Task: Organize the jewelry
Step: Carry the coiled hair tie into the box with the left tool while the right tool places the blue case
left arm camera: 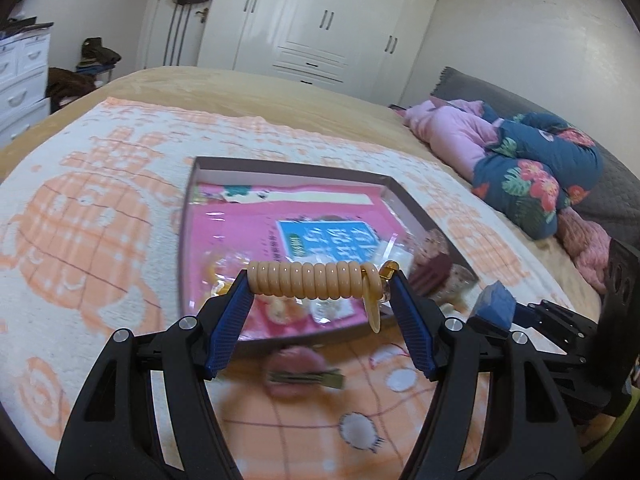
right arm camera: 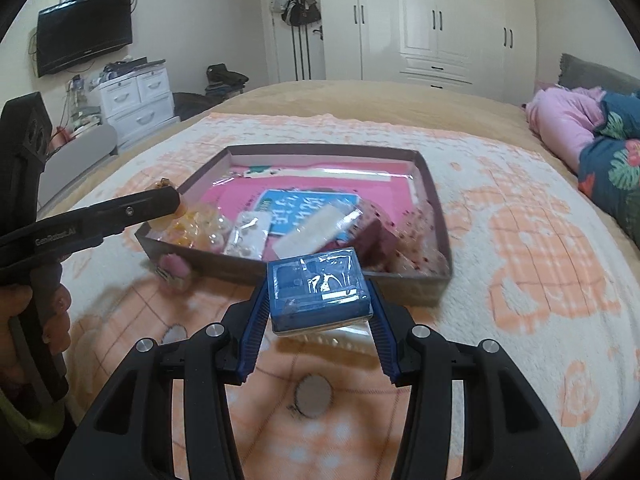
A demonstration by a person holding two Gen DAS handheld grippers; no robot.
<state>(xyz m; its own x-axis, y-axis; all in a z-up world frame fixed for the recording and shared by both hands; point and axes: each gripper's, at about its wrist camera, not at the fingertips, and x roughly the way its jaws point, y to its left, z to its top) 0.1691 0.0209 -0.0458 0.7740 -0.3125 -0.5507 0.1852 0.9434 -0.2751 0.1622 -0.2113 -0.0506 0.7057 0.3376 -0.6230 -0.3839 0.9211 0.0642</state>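
Currently the coiled beige bracelet sits clamped end to end in the left gripper, held over the near edge of the dark shallow box. Right gripper is closed on a small blue case wrapped in clear film, just in front of that box. Inside the box: pink packaging and small bagged items. Pink hair clip lies against the box's near wall on the orange-patterned blanket.

The left hand-held gripper is clamped on a coil, level; the right hand-held gripper pinches a blue packet between its pads.
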